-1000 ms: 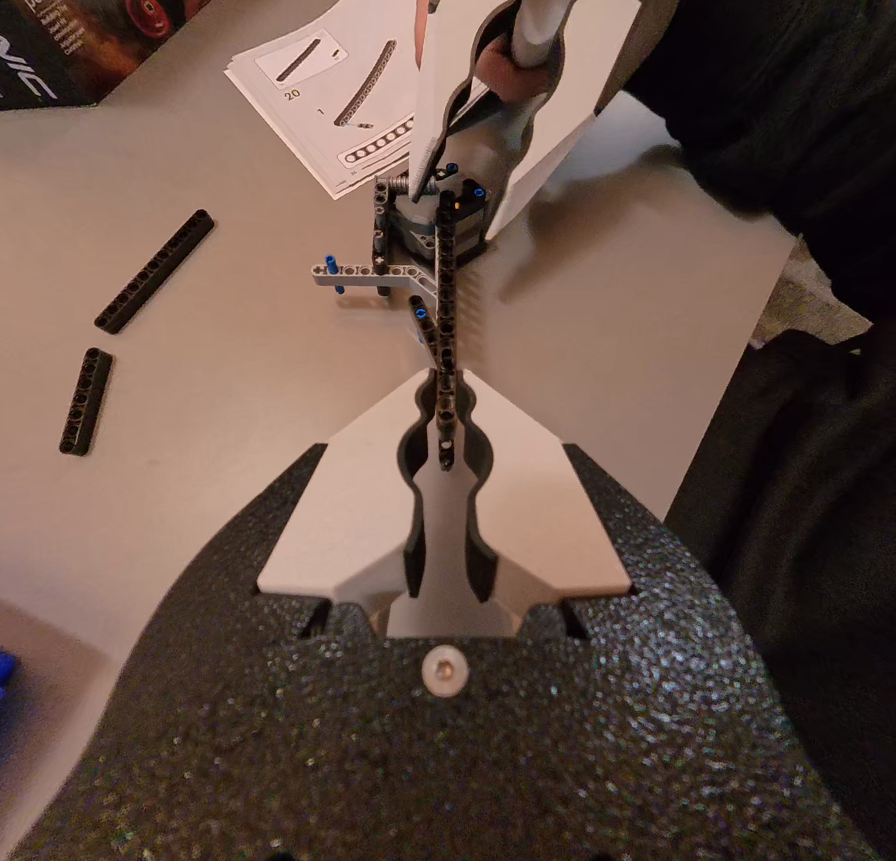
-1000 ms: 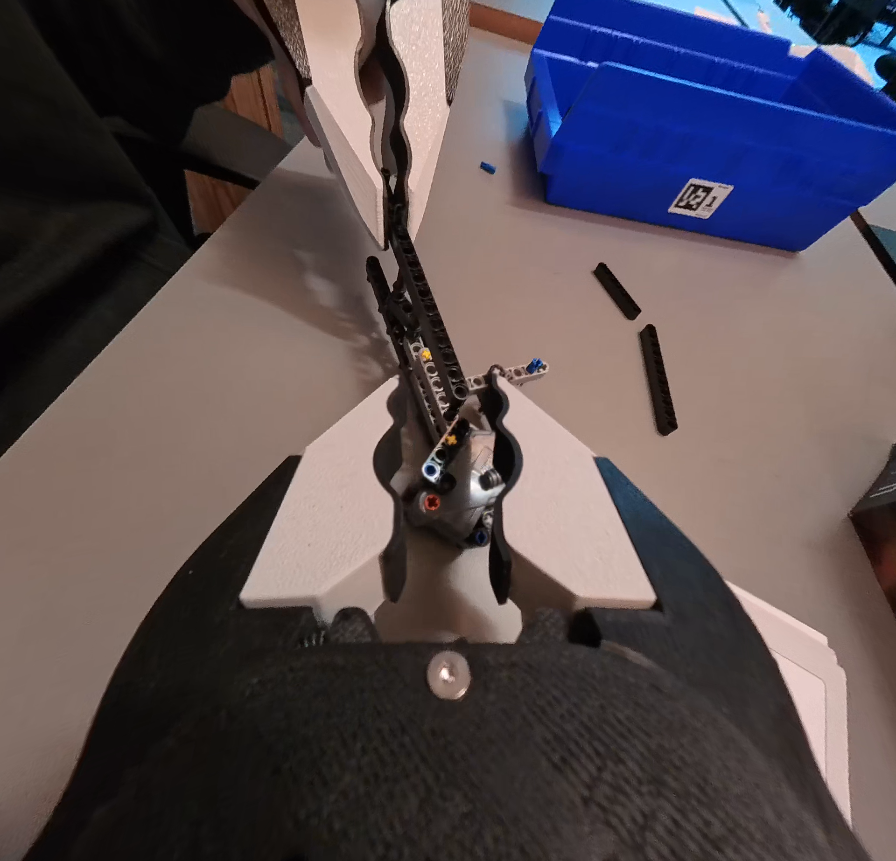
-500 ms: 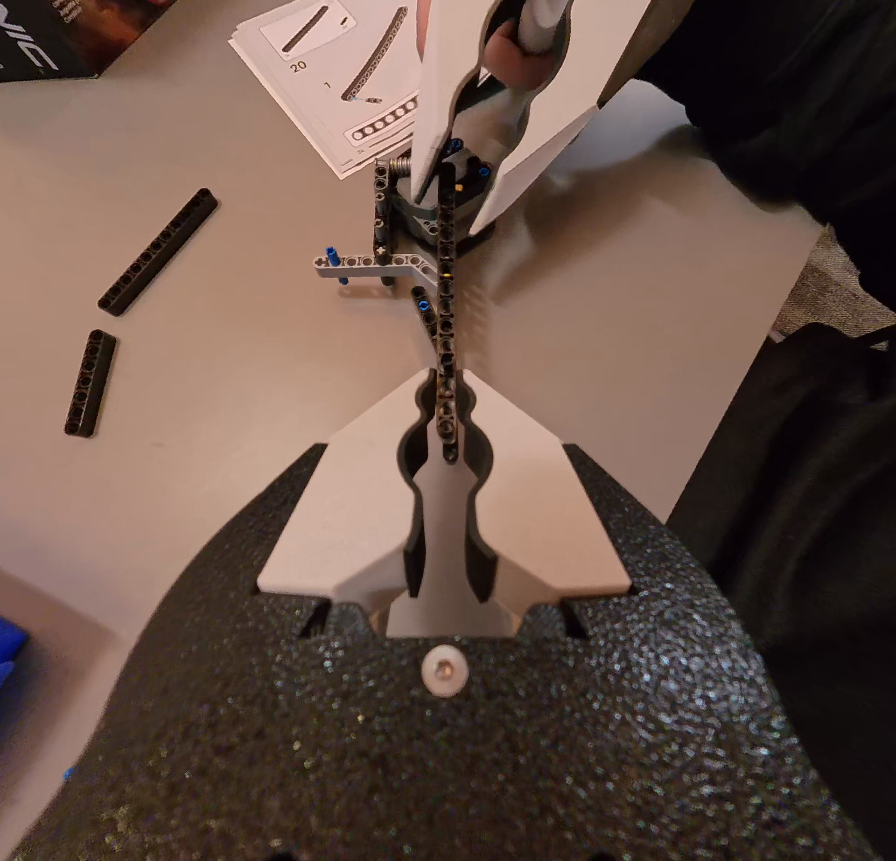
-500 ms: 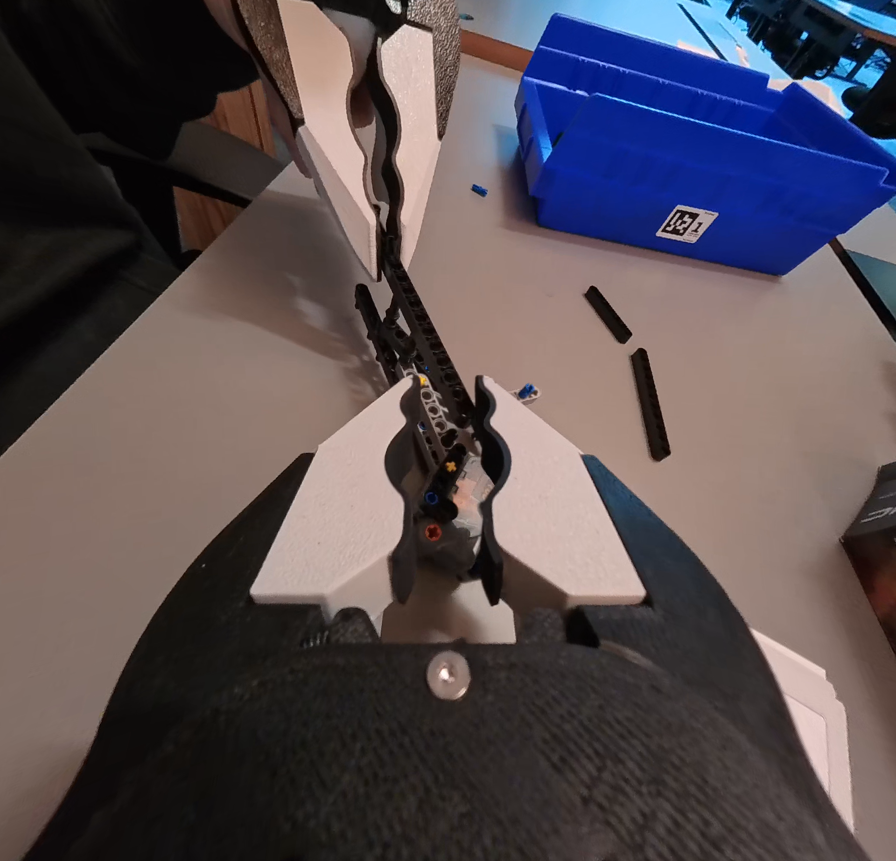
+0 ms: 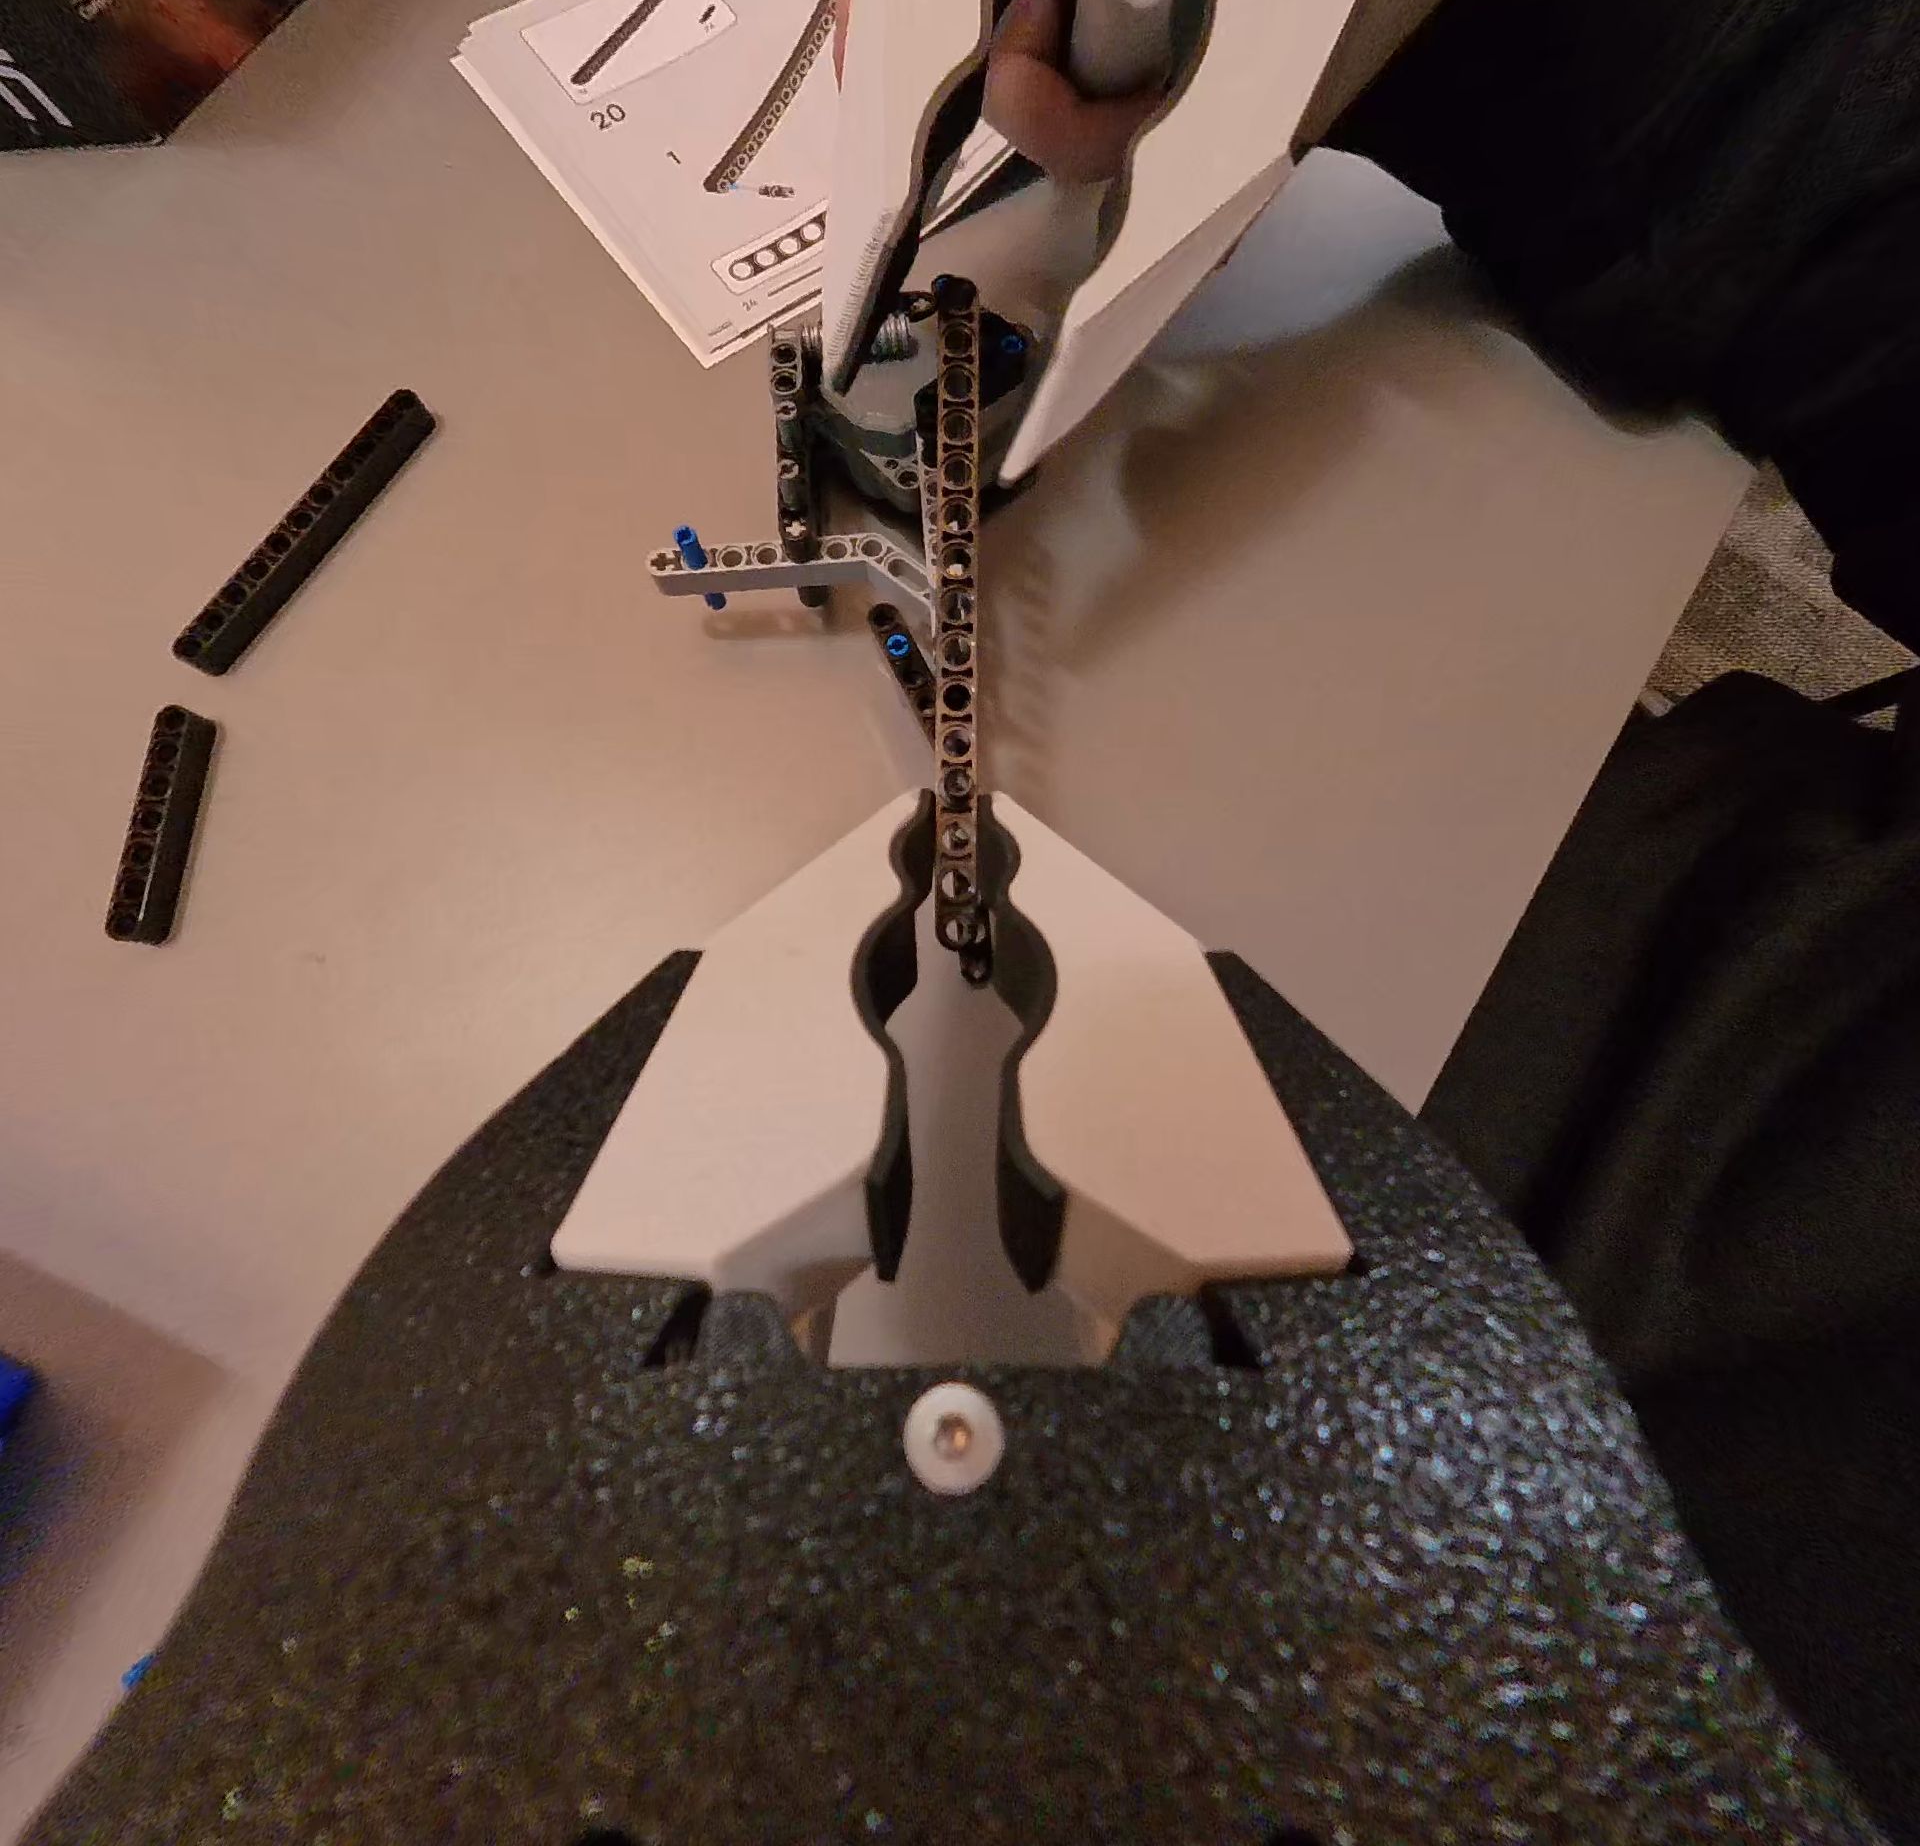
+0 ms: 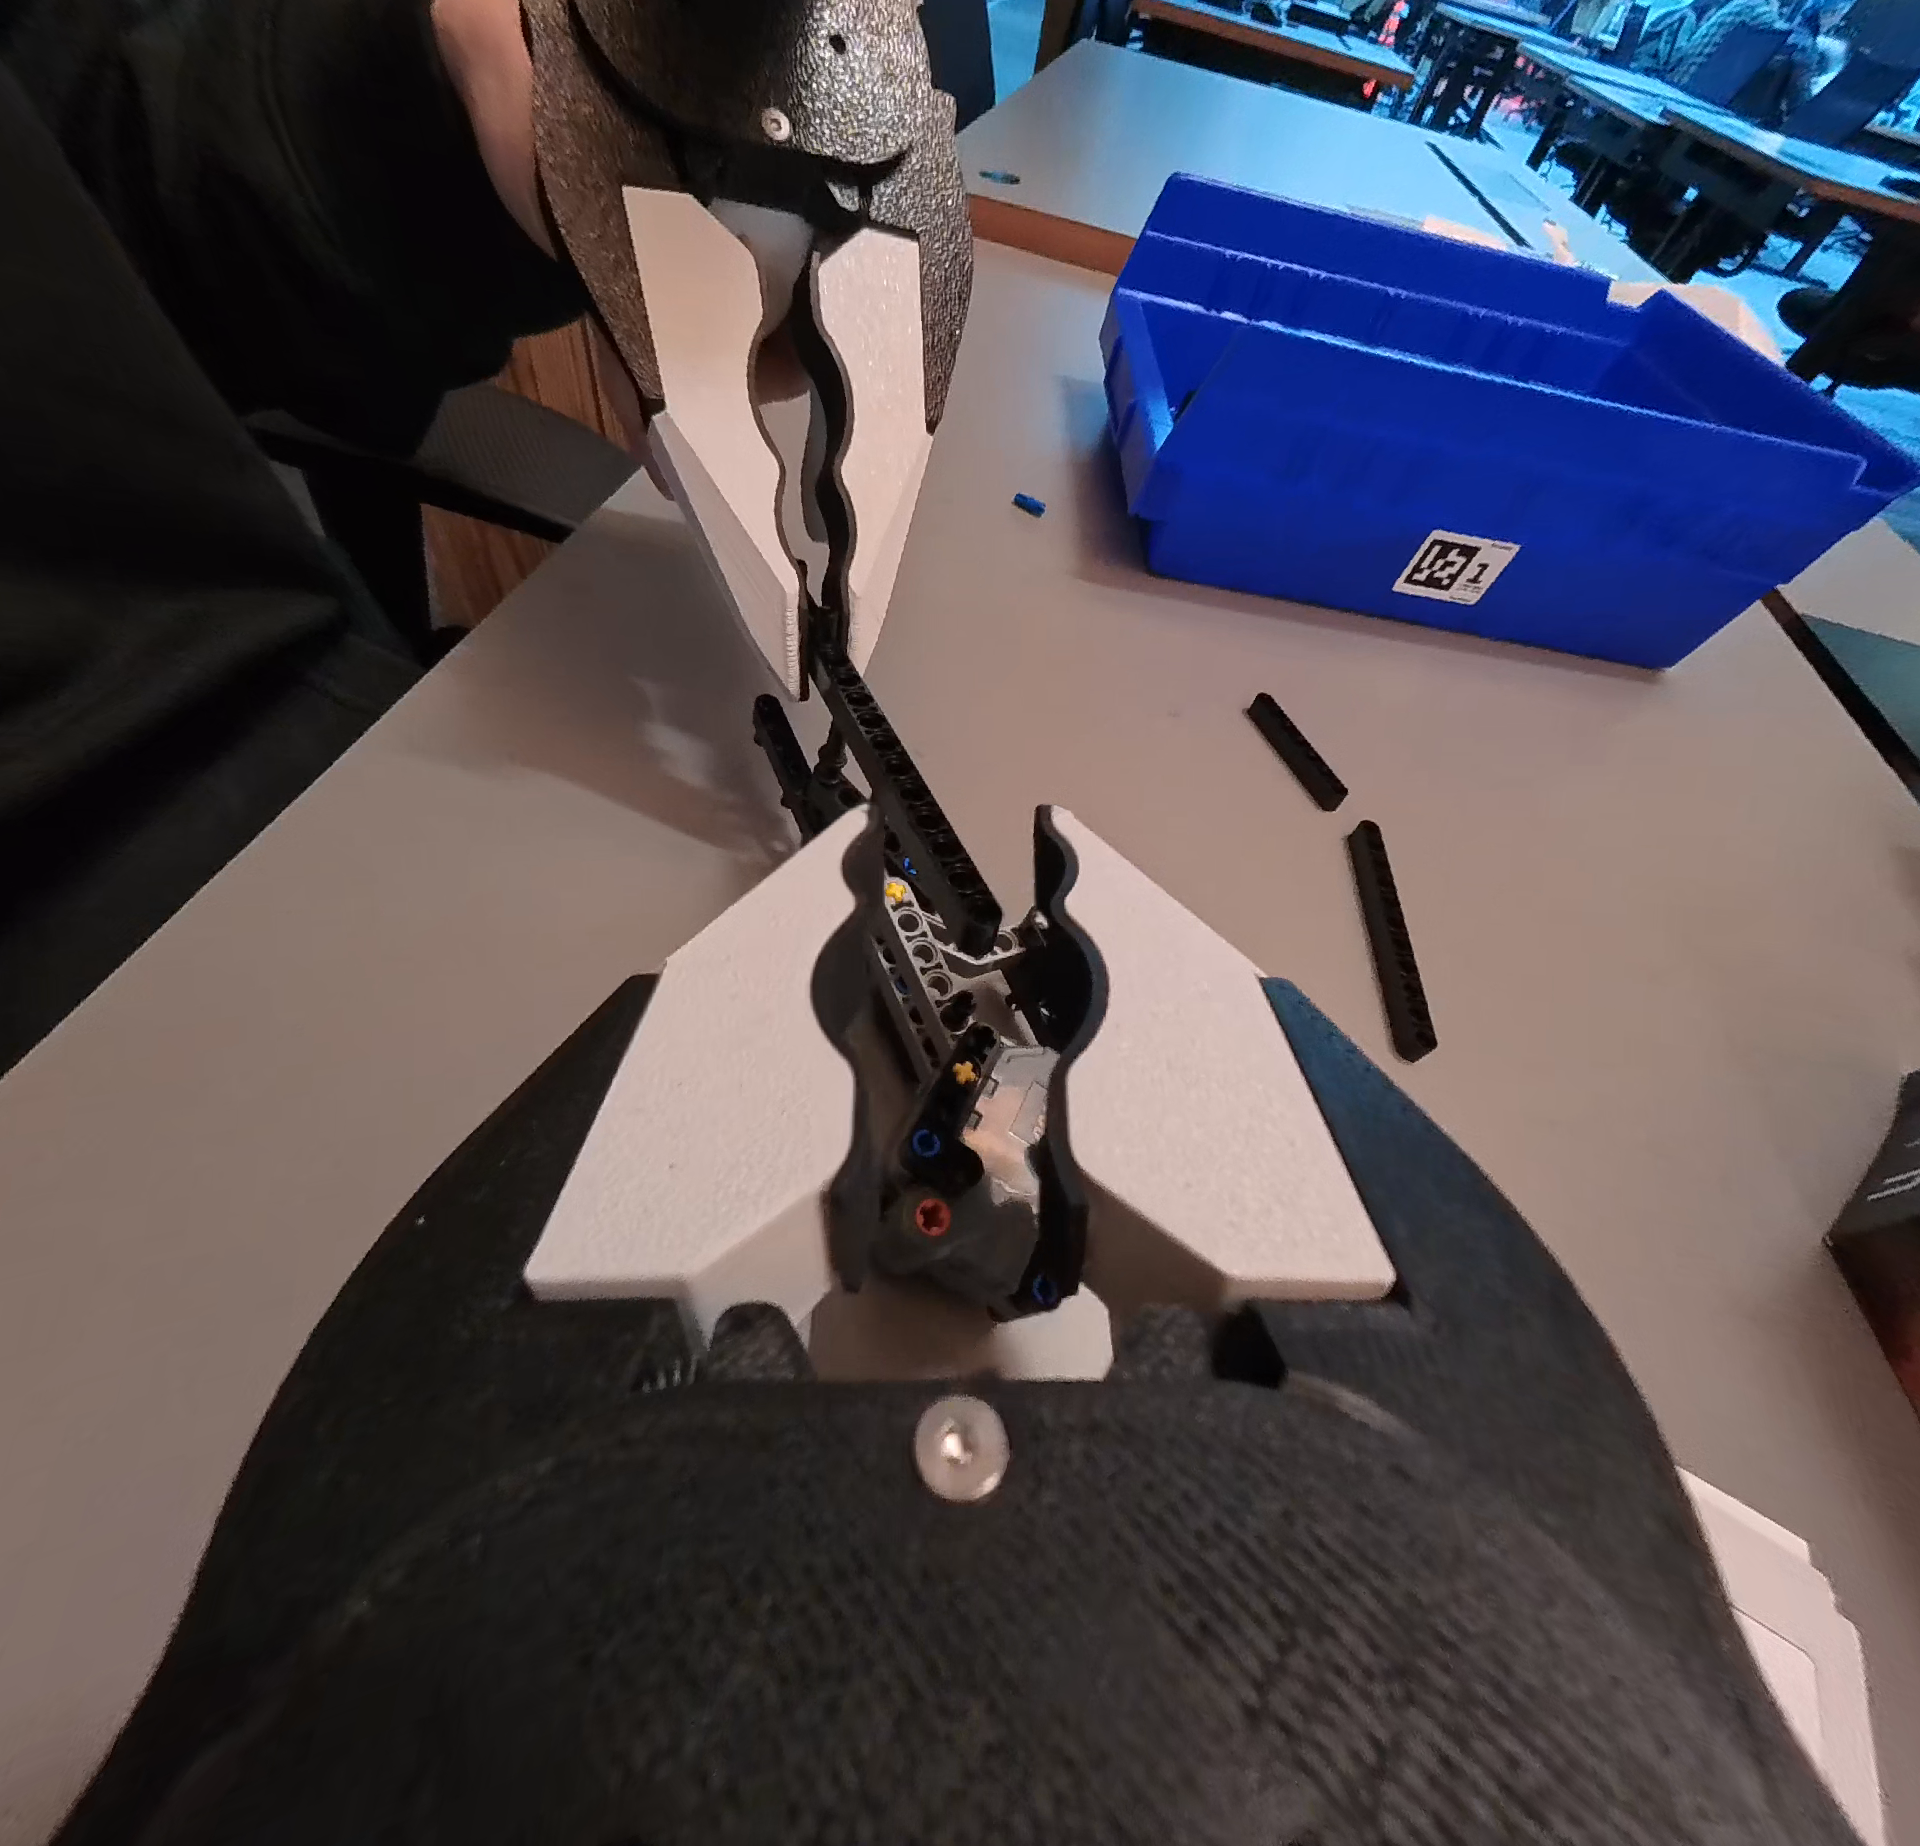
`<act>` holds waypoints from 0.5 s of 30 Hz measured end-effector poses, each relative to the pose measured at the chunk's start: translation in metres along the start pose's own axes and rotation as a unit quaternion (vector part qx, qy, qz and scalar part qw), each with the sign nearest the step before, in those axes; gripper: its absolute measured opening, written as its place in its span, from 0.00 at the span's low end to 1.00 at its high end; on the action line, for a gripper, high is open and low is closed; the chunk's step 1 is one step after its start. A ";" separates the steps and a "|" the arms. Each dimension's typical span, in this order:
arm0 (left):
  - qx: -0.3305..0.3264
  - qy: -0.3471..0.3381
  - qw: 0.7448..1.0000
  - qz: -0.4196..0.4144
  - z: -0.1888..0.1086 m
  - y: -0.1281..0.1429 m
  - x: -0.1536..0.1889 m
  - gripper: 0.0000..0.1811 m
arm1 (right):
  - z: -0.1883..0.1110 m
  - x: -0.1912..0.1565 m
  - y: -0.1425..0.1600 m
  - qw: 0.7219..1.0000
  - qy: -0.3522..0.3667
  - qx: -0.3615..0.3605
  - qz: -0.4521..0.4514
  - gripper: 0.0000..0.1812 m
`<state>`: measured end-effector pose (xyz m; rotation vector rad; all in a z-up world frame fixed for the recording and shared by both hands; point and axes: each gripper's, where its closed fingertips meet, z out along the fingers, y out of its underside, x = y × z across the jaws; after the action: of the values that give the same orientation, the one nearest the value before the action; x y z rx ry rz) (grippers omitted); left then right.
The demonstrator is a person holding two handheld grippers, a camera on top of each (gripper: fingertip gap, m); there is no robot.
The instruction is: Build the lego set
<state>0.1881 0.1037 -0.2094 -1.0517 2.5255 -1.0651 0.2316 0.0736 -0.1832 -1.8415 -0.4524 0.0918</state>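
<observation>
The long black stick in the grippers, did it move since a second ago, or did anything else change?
The long beam slid forward along the model, and its far end now reaches the model's top. The left gripper keeps its near end pinched. The right gripper came forward around the model and still clamps it. The two loose beams, the booklet and the blue bin stayed put.

Probably a classroom or lab — rows of tables (image 6: 1278,61) (blurry) behind.
</observation>
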 end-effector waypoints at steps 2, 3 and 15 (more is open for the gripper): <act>-0.002 -0.001 1.000 0.001 0.000 0.000 0.000 0.03 | 0.001 0.000 -0.001 1.000 0.001 0.001 -0.006 0.12; -0.003 -0.001 1.000 0.001 0.000 0.000 0.000 0.03 | 0.002 -0.001 -0.003 1.000 -0.002 0.006 -0.008 0.12; -0.010 -0.011 1.000 0.014 -0.002 0.002 -0.001 0.03 | 0.015 -0.013 0.006 0.999 -0.047 -0.017 0.002 0.05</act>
<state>0.1870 0.1068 -0.2093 -1.0247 2.5316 -1.0177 0.2170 0.0806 -0.1957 -1.8766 -0.5173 0.1749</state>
